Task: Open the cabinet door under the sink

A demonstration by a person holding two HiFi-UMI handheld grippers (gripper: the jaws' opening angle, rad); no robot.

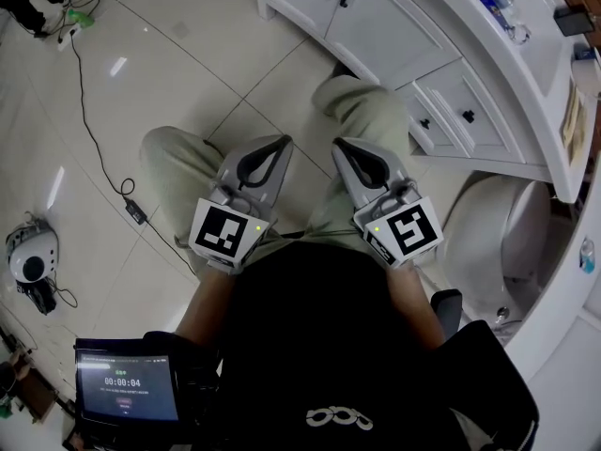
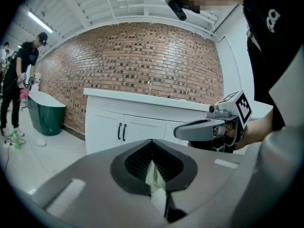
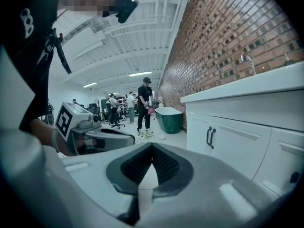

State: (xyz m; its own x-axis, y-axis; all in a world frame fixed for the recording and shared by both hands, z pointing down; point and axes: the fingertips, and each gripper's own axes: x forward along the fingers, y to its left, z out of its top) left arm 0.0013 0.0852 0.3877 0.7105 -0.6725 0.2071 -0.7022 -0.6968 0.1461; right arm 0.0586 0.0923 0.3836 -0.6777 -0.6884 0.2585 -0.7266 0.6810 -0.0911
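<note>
- The white cabinet (image 1: 394, 36) stands at your far right, well apart from both claws, so nothing is within reach yet.
- Your left claw (image 1: 282, 143) and right claw (image 1: 340, 145) hover over your knees, each pinched together on nothing, which looks like a ready pose.
- The cabinet's double doors (image 2: 142, 129) are closed.
- The dark handles (image 2: 121, 131) are your likely grip target.

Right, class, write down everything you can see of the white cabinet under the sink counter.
The white cabinet stands on the tiled floor against a brick wall, under a white counter. It looks painted, with panelled fronts. Its two doors are shut, and their dark vertical handles sit side by side at the meeting edge. Beside the doors are drawers with small dark knobs. Nothing touches it.
</note>
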